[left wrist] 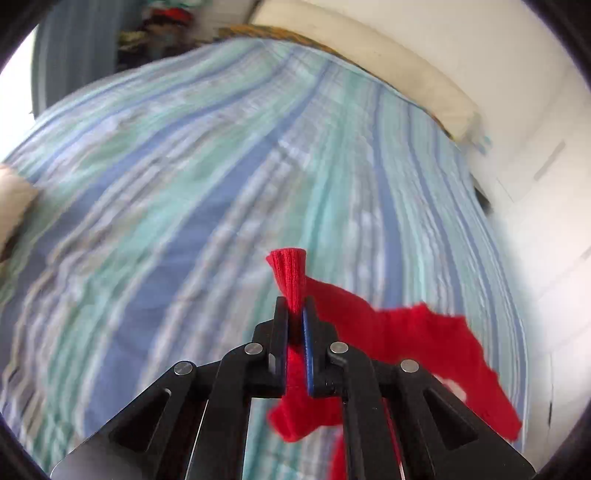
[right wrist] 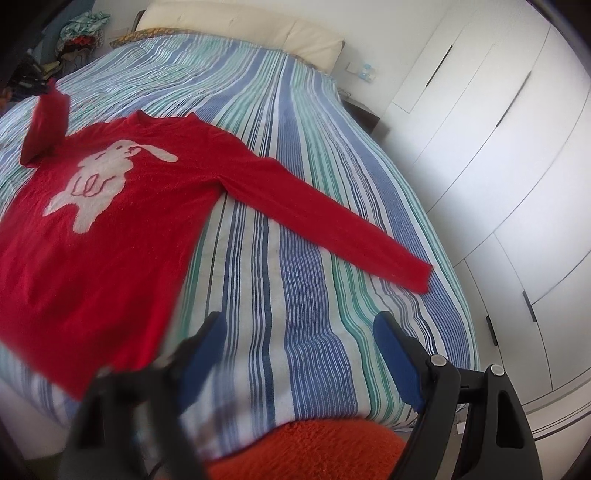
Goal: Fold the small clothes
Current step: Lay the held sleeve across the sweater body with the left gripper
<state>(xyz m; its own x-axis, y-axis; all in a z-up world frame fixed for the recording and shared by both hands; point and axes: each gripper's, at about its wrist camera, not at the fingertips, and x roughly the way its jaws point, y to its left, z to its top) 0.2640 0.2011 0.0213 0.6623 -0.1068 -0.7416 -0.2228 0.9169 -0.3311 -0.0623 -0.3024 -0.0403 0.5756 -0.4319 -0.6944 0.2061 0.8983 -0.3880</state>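
Observation:
A small red sweater (right wrist: 92, 236) with a white rabbit on the chest lies flat on the striped bed, at the left of the right wrist view. Its right sleeve (right wrist: 332, 232) stretches out flat toward the bed's right edge. My left gripper (left wrist: 295, 314) is shut on the cuff of the other sleeve (left wrist: 290, 275) and holds it lifted above the bed; that raised sleeve also shows in the right wrist view (right wrist: 46, 122). My right gripper (right wrist: 295, 332) is open and empty, above the bed near its front edge, short of the flat sleeve's cuff (right wrist: 421, 275).
The striped blue, green and white bedspread (right wrist: 295, 184) covers the bed. A cream headboard (right wrist: 240, 33) is at the far end. White wardrobe doors (right wrist: 498, 129) stand at the right. An orange fluffy thing (right wrist: 314, 446) sits below the front edge. A pile of clothes (right wrist: 81, 33) is at the far left.

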